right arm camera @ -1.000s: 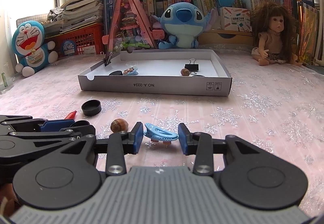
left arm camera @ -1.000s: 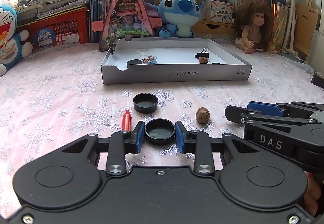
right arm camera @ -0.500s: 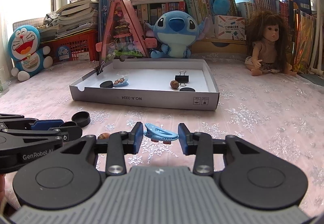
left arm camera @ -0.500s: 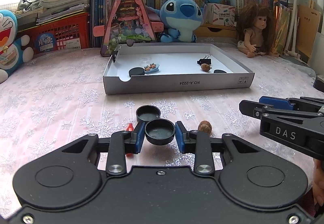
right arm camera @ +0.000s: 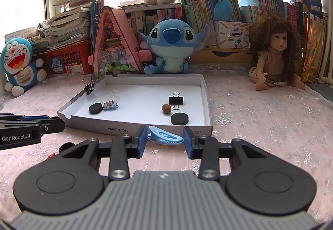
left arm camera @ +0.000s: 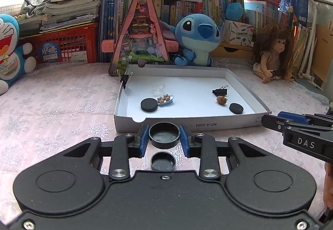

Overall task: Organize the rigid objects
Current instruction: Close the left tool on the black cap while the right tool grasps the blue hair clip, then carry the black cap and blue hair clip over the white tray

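My left gripper point(left arm camera: 164, 139) is shut on a black round cap point(left arm camera: 164, 135) and holds it raised just before the front wall of the white cardboard tray point(left arm camera: 187, 125). A second black cap point(left arm camera: 163, 161) lies on the cloth below it. My right gripper point(right arm camera: 165, 139) is shut on a blue hair clip point(right arm camera: 165, 138), raised near the tray's front wall point(right arm camera: 133, 129). In the tray lie two black discs point(left arm camera: 149, 104) point(left arm camera: 236, 108), a small blue clip point(left arm camera: 165, 99), a nut point(left arm camera: 221, 99) and a binder clip point(left arm camera: 220, 91).
A second binder clip point(left arm camera: 124, 78) is clamped on the tray's left wall. A Stitch plush point(left arm camera: 197, 39), a pink triangular toy house point(left arm camera: 140, 34), a doll point(left arm camera: 272, 54), a Doraemon plush point(left arm camera: 10, 51) and a red crate point(left arm camera: 64, 46) line the back. A red object point(right arm camera: 51, 155) lies at left.
Both grippers have risen and moved forward toward the tray with the cap and the blue clip still held. The second cap, the nut and the red object have dropped behind.
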The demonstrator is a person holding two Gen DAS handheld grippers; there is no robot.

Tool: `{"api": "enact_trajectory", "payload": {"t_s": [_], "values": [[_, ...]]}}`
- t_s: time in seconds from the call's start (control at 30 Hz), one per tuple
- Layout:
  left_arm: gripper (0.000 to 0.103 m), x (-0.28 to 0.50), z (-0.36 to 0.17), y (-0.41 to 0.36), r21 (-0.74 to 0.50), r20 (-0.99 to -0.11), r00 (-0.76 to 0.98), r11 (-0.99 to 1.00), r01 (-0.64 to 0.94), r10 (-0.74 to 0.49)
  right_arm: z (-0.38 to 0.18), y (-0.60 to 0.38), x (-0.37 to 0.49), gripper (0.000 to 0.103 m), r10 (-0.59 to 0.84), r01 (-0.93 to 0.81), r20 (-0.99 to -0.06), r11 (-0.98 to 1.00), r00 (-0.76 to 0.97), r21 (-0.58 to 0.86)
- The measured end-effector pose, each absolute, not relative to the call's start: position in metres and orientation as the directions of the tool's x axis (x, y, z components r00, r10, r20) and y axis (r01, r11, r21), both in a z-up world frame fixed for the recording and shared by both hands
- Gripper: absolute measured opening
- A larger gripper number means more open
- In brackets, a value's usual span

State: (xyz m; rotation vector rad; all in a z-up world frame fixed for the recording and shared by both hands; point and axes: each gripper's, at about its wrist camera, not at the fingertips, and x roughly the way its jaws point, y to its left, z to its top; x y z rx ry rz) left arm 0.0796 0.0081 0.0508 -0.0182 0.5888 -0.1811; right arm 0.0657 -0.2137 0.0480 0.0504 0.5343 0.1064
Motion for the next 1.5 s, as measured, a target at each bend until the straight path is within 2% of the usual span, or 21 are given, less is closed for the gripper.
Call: {"api": "enact_trajectory", "payload": {"t_s": [0.27,0.93,1.5], "values": [[0.03,0.119,0.061,0.013,-0.083,-0.571,0.803,0.985,0.148,-0.169,0.056,-0.229,0.098,0.042,0.101,-0.071,-0.537,0.995,0.837,0.076],[0.03,0.213,0.049,0.016,-0.131,-0.639,0.749,0.984,0.119,-0.176,0.048,-0.269,0.187,0.042,0.226,-0.041,-0.644,0.956,0.731,0.29],[0.03,0.227,0.021,0.017,-0.117,-0.668,0.727,0.987,0.11,-0.16,0.018,-0.254,0.22,0.043,0.166,-0.007,-0.685,0.973,0.71,0.229]]}}
